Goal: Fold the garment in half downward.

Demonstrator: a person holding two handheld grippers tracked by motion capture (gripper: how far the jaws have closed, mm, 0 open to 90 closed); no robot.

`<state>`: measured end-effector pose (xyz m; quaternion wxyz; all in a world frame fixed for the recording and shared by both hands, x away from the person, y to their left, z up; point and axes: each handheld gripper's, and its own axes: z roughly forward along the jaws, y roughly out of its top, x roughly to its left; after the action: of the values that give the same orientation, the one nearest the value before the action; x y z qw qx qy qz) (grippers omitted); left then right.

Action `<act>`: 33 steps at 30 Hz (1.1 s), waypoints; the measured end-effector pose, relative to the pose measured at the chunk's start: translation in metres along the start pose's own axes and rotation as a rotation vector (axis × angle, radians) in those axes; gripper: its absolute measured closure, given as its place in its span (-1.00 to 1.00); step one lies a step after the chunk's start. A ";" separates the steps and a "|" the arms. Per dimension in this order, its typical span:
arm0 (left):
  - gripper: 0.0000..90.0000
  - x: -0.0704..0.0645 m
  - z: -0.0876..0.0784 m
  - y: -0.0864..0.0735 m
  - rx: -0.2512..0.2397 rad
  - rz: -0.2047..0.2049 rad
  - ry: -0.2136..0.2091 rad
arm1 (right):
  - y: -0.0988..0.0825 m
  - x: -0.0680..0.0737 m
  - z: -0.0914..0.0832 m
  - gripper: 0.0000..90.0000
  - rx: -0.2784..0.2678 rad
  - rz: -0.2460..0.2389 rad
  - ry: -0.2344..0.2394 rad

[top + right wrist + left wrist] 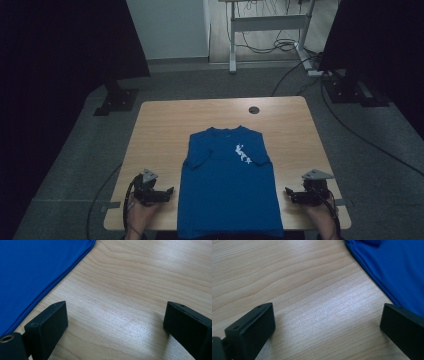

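blue T-shirt (227,190) flat | wooden table (160,130) | grey carpet floor (75,165) | both claws released

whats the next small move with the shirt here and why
Probably slide both grippers inward to the shirt's side edges. The blue T-shirt lies flat on the table, sleeves folded in. The left gripper and right gripper sit beside it with jaws wide open over bare wood, holding nothing, so reaching the fabric likely comes first.
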<state>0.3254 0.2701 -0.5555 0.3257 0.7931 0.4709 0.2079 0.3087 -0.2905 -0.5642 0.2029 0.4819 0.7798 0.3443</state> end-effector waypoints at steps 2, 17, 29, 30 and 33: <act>-0.98 0.000 0.000 0.000 -0.003 0.002 -0.003 | 0.000 0.000 0.000 -0.88 0.000 0.000 0.000; -0.92 -0.003 -0.001 0.011 -0.018 0.013 -0.040 | 0.000 0.000 0.000 -0.89 0.001 -0.002 0.002; -0.92 -0.001 0.002 0.027 -0.030 0.011 -0.057 | 0.000 0.000 0.000 -0.89 0.001 -0.002 0.001; -0.92 -0.001 0.002 0.028 -0.031 0.012 -0.059 | 0.000 0.000 0.000 -0.89 0.001 -0.002 0.001; -0.92 -0.001 0.004 0.031 -0.034 0.012 -0.066 | 0.000 0.000 0.000 -0.89 0.001 -0.002 0.001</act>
<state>0.3463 0.2573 -0.5366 0.3532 0.7966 0.4516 0.1917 0.3087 -0.2903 -0.5642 0.2027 0.4811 0.7806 0.3438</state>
